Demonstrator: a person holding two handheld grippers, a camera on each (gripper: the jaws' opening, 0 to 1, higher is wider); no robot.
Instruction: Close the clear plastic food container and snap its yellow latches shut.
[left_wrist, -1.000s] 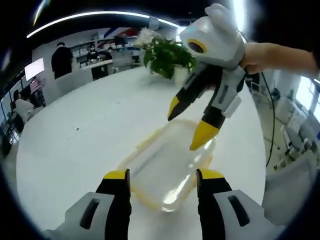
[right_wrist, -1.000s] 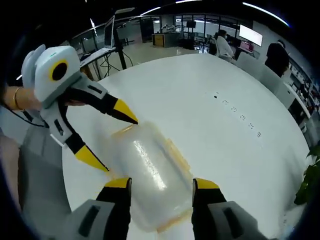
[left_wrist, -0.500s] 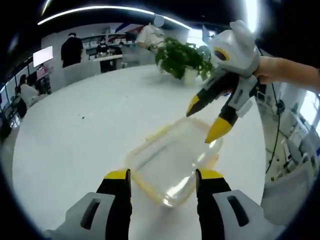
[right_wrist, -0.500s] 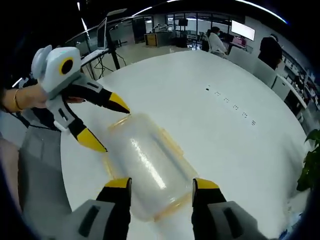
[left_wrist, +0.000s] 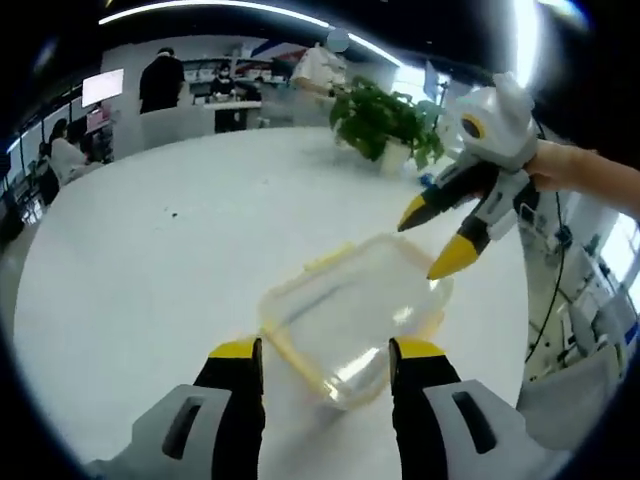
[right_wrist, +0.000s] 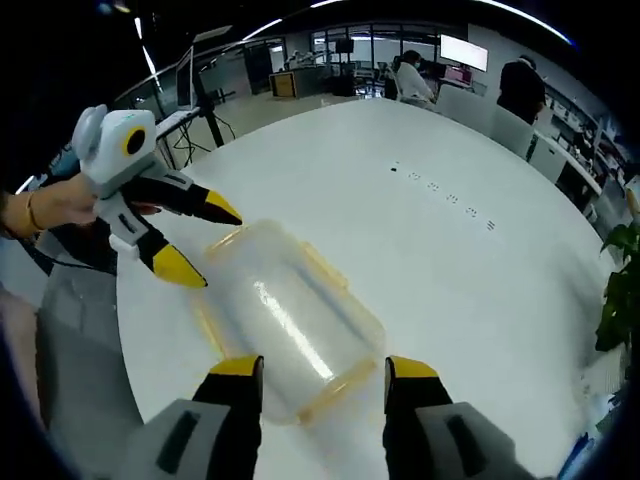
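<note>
You get bright, even light from ceiling strips (left_wrist: 210, 8) arcing across the top of both views. Glare streaks the clear container (right_wrist: 290, 322) (mid-frame). Fisheye bending and soft focus grow towards the edges; shadows stay faint.

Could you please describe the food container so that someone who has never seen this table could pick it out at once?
On the big round white table, look near the edge between the two grippers, left and right. The container lies there on its own: a clear rectangular plastic box with its lid on. Its yellow latches along the rim set it apart from the potted plant at the far side.
</note>
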